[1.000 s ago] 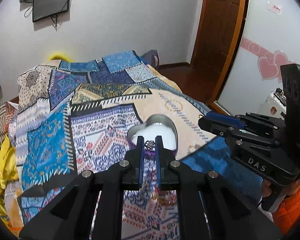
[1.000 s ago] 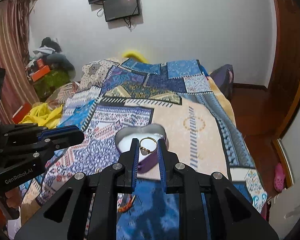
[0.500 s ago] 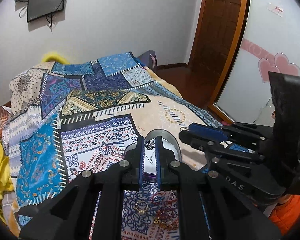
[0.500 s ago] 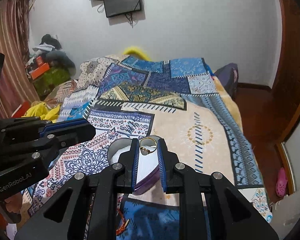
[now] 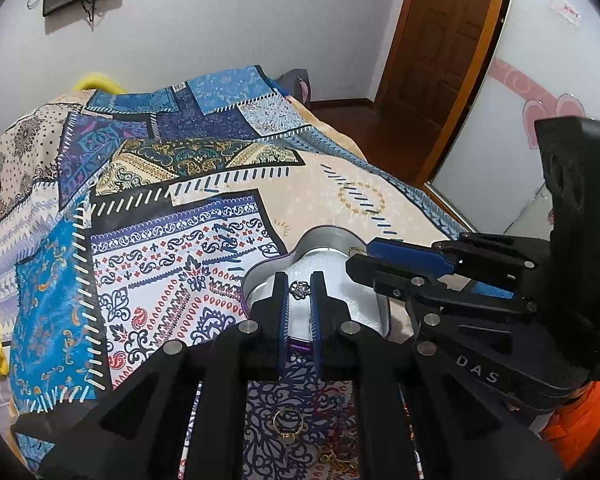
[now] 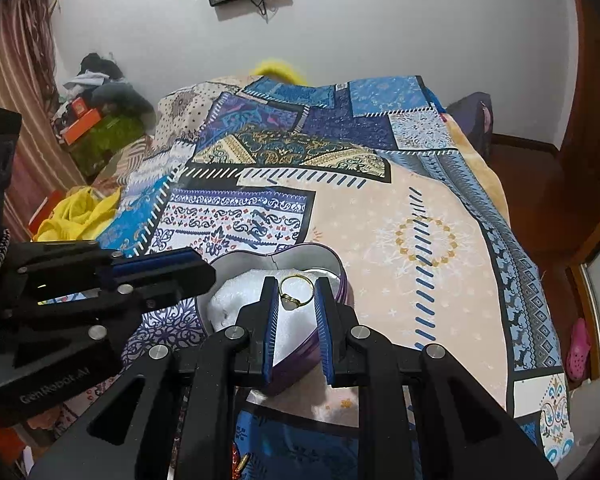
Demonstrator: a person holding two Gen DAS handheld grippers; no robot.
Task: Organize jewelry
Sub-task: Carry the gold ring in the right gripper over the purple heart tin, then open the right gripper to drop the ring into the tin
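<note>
Patchwork bedspread in blue, cream and purple prints, spread over a bed, carrying a heart-shaped silver tin with purple outer wall and white padded lining. Left gripper poised above the tin's near edge, fingers clenched on a small dark ornate silver ring pinched at the tips. Right gripper likewise over the tin, reaching in from the side in the left wrist view, clamped on a thin gold ring with a pale stone, the band pressed between both blue pads. Loose gold ring and further tangled jewellery lying on the bedspread just in front of the tin, below the left gripper. Yellow cloth bunched at the bed's left side; wooden door beyond.
</note>
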